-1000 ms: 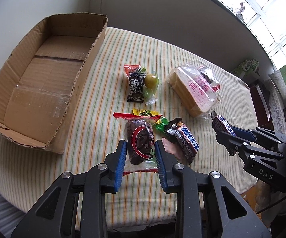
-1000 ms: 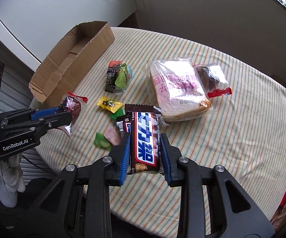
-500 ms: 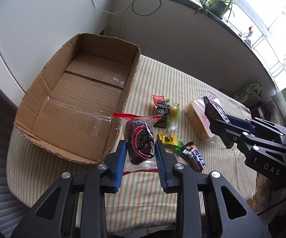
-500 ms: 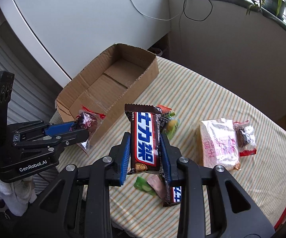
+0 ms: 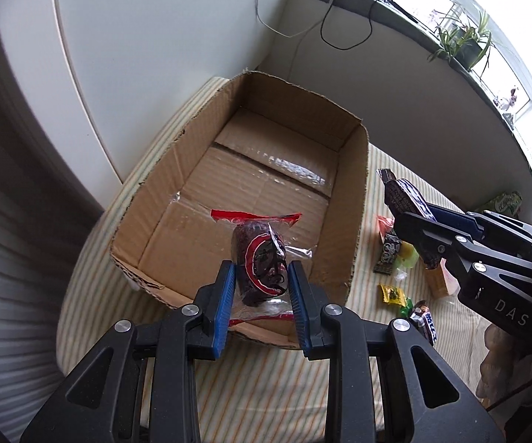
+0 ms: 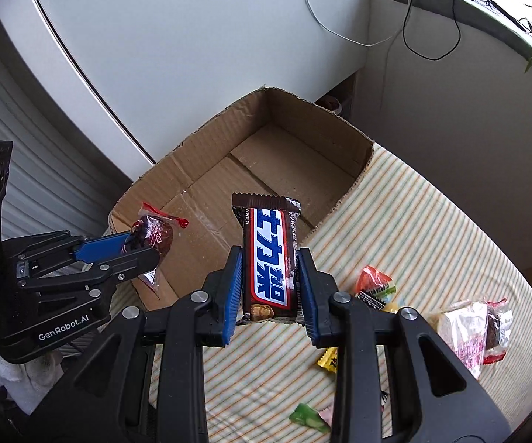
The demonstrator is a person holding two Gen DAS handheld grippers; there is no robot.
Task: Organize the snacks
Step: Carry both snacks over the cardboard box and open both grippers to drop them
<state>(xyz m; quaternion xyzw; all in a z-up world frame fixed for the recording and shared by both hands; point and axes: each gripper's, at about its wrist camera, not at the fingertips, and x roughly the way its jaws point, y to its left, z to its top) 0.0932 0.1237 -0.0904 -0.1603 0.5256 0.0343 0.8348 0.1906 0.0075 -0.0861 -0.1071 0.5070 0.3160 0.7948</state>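
We see left tool (image 5: 260,291) clamped on dark red-sealed snack pack (image 5: 260,258), above the near rim of open cardboard box (image 5: 354,199) | right tool (image 6: 270,284) clamped on blue-label chocolate bar (image 6: 270,258), at box's right edge | box floor bare | loose snacks (image 5: 395,291) on striped table (image 6: 432,221), right of box
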